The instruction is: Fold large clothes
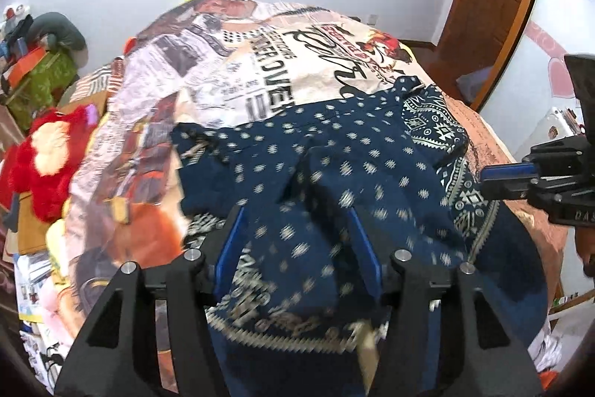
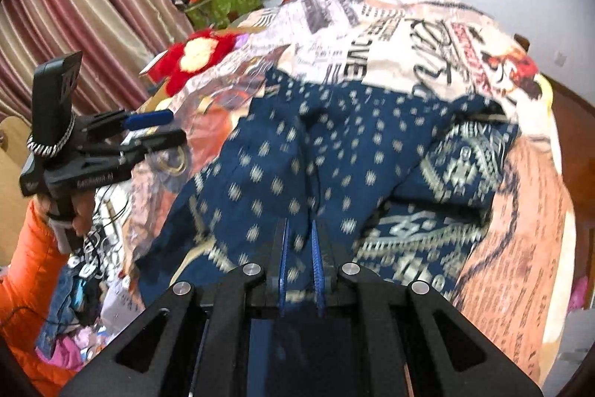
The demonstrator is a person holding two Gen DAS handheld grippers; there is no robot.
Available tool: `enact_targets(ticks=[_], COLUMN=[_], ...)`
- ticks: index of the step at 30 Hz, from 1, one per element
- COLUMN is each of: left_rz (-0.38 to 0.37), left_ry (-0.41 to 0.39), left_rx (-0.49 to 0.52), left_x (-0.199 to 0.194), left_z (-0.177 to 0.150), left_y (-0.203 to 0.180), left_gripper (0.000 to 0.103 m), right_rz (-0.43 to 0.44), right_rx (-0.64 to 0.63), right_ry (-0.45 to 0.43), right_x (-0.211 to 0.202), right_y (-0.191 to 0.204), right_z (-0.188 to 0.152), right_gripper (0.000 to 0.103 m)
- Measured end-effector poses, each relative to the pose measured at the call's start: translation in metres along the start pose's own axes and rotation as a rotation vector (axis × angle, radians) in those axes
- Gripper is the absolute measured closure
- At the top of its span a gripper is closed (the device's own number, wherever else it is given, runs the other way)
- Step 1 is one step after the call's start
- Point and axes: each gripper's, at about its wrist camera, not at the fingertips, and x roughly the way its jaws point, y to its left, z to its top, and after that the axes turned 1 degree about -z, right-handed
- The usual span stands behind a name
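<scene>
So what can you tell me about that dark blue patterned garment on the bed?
The navy garment looks like thin woven cloth, dotted with small cream motifs and edged with broad geometric cream borders. It lies rumpled and partly folded on the printed bedspread. The right gripper pinches a fold; the left gripper stands open over it.

Motion-blurred navy garment (image 1: pixel 334 181), near hem cut off below.
</scene>
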Motion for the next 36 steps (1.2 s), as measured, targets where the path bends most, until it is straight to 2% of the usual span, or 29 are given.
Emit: enact_targets(ticks=[4, 10, 16, 19, 26, 30, 36], left_rz=[-0.022, -0.016, -0.037, -0.053, -0.026, 0.029, 0.070], left_ry=[0.094, 0.222, 0.218, 0.213, 0.145, 0.087, 0.062], left_rx=[-0.007, 0.038, 0.004, -0.021, -0.041, -0.052, -0.154], left_x=[0.042, 0.075, 0.065, 0.056, 0.016, -0.015, -0.047], left_z=[-0.004, -0.042, -0.066, -0.072, -0.078, -0.081, -0.103], left_y=[-0.006, -0.005, 0.007, 0.010, 0.012, 0.021, 0.053], left_gripper=[0.047, 0.047, 0.045, 0.045, 0.045, 0.045, 0.045], right_rz=[0.028, 0.060, 0.043, 0.019, -0.031, -0.093, -0.190], right_rx=[0.039, 0.012, -0.070, -0.131, -0.158, -0.167, -0.146], right_ry=[0.000, 0.067, 0.210, 0.232, 0.159, 0.067, -0.088], right_x=[0.019, 0.062, 0.100, 0.100, 0.060, 0.025, -0.033], right_y=[0.000, 0.012, 0.023, 0.029, 0.031, 0.036, 0.041], right_z=[0.014, 0.018, -0.005, -0.019, -0.037, -0.043, -0.061], right_gripper=[0.095, 0.095, 0.095, 0.095, 0.095, 0.095, 0.095])
